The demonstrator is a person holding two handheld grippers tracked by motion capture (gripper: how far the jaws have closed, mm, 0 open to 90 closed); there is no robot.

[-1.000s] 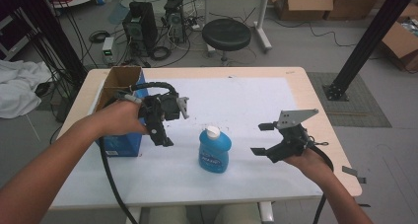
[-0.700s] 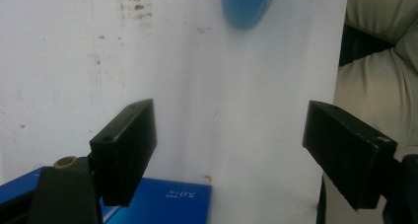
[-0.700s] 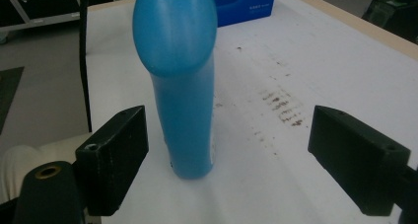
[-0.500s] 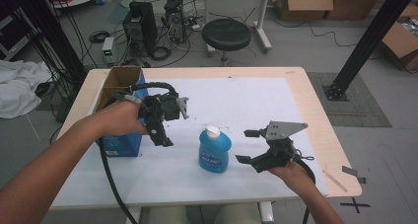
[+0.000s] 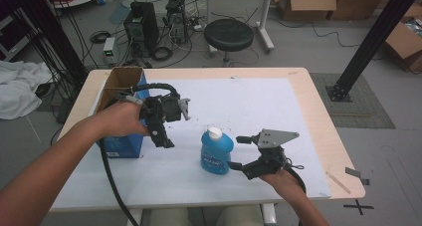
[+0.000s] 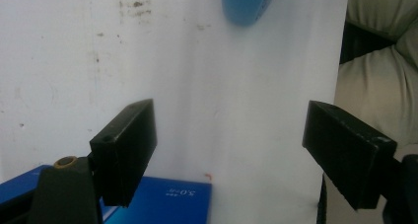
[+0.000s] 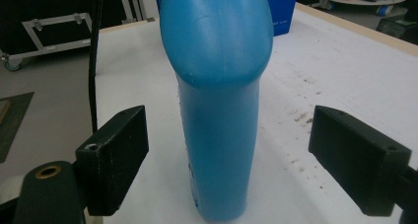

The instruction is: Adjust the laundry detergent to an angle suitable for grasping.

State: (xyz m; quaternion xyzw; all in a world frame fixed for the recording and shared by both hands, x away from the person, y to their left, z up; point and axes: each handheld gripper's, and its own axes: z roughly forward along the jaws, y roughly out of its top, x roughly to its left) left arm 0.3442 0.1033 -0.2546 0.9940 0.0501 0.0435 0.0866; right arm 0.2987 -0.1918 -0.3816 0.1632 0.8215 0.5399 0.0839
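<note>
My right hand-held gripper (image 5: pixel 238 153), jaws wide open and empty, sits just right of the upright blue bottle (image 5: pixel 216 151) at the frame's lower centre, nearer than my left hand-held gripper (image 5: pixel 174 126).

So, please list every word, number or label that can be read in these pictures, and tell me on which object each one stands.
"5.0" followed by one or two unclear letters: small white print, upside down in the left gripper view, on the blue cardboard box.
Label of the blue bottle: white print, too blurred to read.
White print on the box side in the high view: too small to read.
</note>
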